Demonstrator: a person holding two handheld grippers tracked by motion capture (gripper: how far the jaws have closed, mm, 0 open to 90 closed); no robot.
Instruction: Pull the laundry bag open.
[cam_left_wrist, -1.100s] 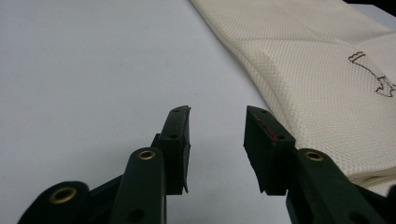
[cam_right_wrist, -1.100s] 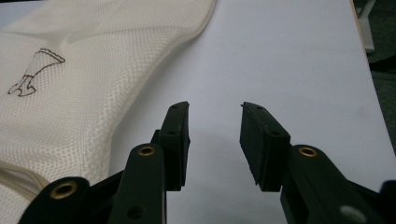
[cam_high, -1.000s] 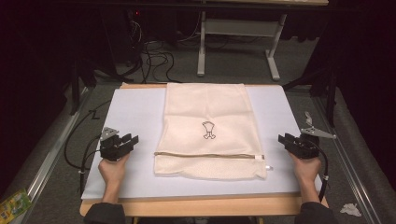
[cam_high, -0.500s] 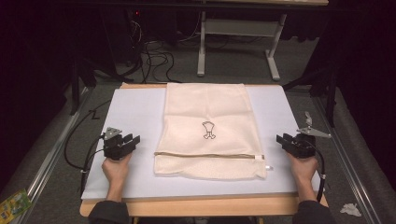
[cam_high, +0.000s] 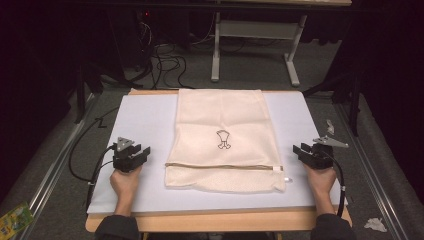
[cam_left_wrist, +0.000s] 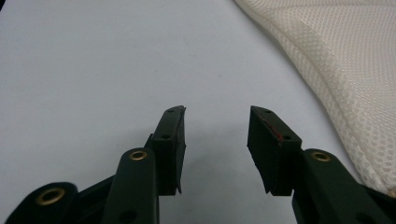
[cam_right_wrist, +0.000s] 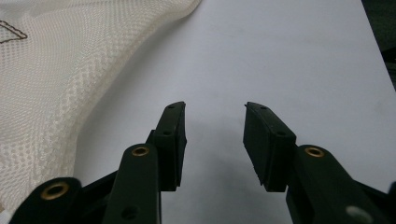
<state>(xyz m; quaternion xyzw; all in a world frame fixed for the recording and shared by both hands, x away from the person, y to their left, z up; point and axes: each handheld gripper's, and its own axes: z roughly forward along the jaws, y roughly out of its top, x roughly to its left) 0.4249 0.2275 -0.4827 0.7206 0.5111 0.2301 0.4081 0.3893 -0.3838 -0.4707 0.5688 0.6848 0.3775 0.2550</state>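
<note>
1. Cream mesh bag (cam_high: 222, 140) lies flat mid-mat on the white mat (cam_high: 145, 117), zipper near its front edge.
2. Left gripper (cam_high: 141, 152) beside the bag's left edge, apart; jaws spread, just been opening, nothing between.
3. Right gripper (cam_high: 301, 150) right of the bag; jaws likewise just been opening, empty.
4. Dark emblem on the bag, possibly a garment outline.

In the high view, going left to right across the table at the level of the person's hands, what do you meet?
Left hand-held gripper → cream mesh bag with its zipper → right hand-held gripper, all on the white mat.
</note>
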